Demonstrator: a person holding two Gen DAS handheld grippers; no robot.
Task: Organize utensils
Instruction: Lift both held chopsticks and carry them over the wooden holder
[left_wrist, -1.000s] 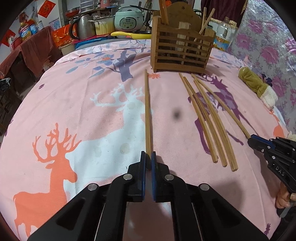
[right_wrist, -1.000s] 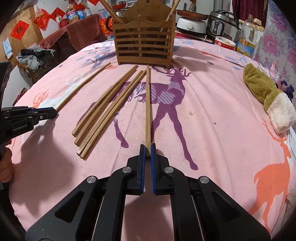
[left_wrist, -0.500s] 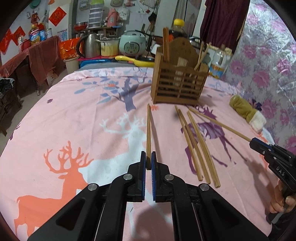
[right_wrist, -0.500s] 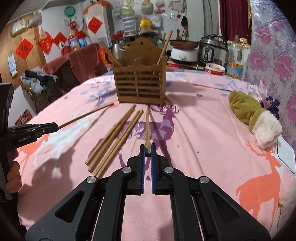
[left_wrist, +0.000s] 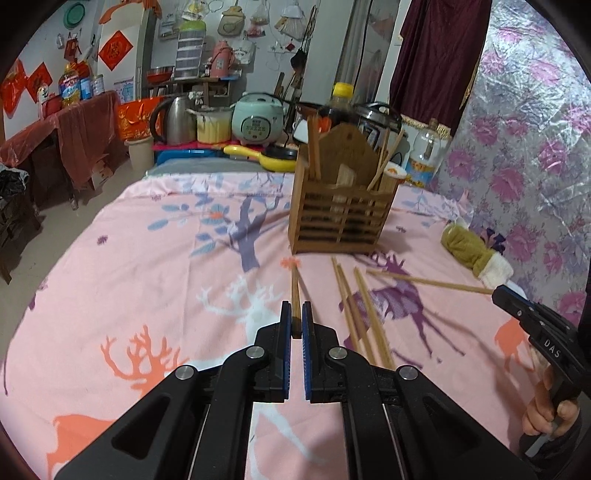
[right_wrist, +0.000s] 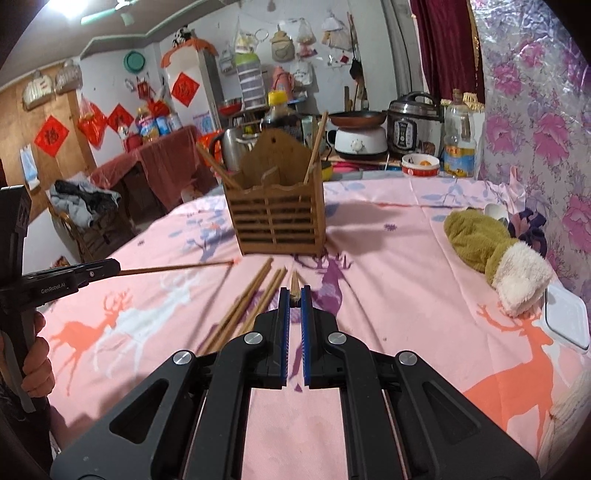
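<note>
Left gripper (left_wrist: 296, 321) clamped on one chopstick (left_wrist: 295, 291), right gripper (right_wrist: 295, 301) clamped on another (right_wrist: 294, 288) — both aimed toward the slatted wooden chopstick holder (left_wrist: 341, 218). Three loose chopsticks (left_wrist: 364, 321) on the deer-print cloth (left_wrist: 147, 277) between them. Only from the right wrist: a white container (right_wrist: 567, 321) beyond the plush mitt (right_wrist: 495, 254).
</note>
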